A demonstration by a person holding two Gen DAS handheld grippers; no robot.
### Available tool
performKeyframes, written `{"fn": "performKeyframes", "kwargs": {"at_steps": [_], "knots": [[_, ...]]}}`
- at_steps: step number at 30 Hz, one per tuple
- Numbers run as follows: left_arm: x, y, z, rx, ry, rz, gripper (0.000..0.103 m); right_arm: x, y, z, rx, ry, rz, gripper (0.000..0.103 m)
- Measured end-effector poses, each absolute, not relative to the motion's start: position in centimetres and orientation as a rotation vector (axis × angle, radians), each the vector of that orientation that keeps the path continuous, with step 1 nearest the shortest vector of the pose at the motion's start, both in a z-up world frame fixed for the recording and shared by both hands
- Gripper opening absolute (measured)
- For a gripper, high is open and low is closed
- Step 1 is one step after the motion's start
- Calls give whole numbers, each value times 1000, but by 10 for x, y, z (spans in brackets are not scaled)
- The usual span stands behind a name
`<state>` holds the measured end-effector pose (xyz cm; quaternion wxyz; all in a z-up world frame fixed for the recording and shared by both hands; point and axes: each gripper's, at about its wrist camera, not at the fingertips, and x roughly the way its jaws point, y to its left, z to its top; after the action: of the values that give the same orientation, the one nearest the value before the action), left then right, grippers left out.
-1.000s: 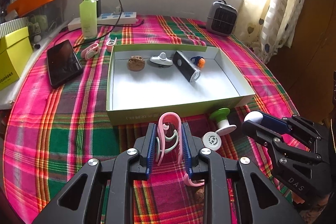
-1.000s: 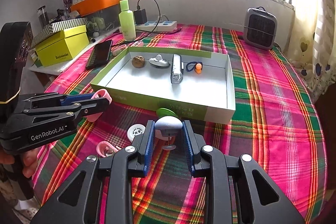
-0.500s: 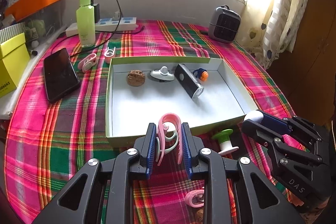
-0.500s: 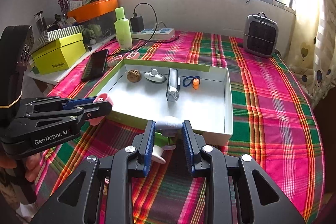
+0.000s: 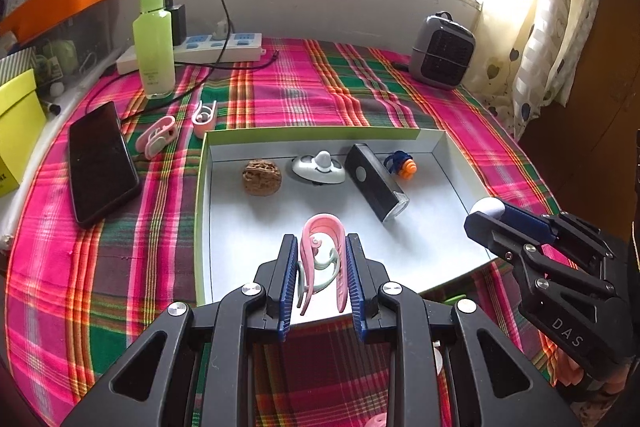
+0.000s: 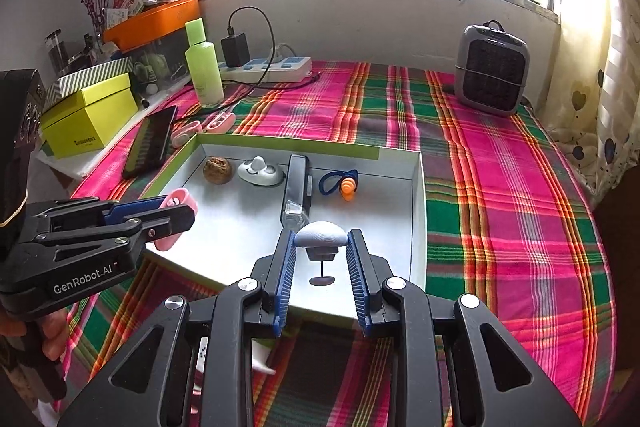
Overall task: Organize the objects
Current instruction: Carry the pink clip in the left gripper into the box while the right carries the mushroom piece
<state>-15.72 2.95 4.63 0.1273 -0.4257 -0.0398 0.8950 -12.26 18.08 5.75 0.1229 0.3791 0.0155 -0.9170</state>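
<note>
My left gripper [image 5: 320, 251] is shut on a pink and pale green clip [image 5: 322, 246], held above the near part of the white box [image 5: 456, 183]. My right gripper [image 6: 320, 247] is shut on a grey-white mushroom-shaped cap with a thin pin [image 6: 321, 235], held over the box's near right part [image 6: 418, 211]. In the box lie a walnut [image 5: 262, 177], a grey dome piece [image 5: 319, 168], a black flashlight [image 5: 375, 187] and a blue and orange earplug [image 5: 402, 167]. Each gripper shows in the other's view: the right gripper [image 5: 486, 213], the left gripper [image 6: 176, 205].
Left of the box lie a black phone [image 5: 102, 159] and two pink clips [image 5: 158, 137]. Behind stand a green bottle [image 5: 154, 39], a white power strip [image 5: 218, 47] and a grey heater [image 5: 442, 53]. A yellow box [image 6: 90, 115] sits at the far left.
Both grippers have moved forward and up with their objects, from over the tablecloth in front of the box to above the box's near part.
</note>
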Motion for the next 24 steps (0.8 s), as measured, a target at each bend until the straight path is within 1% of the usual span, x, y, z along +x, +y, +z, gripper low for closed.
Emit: {"fn": "performKeyframes", "kwargs": {"at_steps": [24], "knots": [[-206, 33, 25, -1314, -111, 2593, 22, -182, 183, 34, 1228, 47, -2641, 28]]}}
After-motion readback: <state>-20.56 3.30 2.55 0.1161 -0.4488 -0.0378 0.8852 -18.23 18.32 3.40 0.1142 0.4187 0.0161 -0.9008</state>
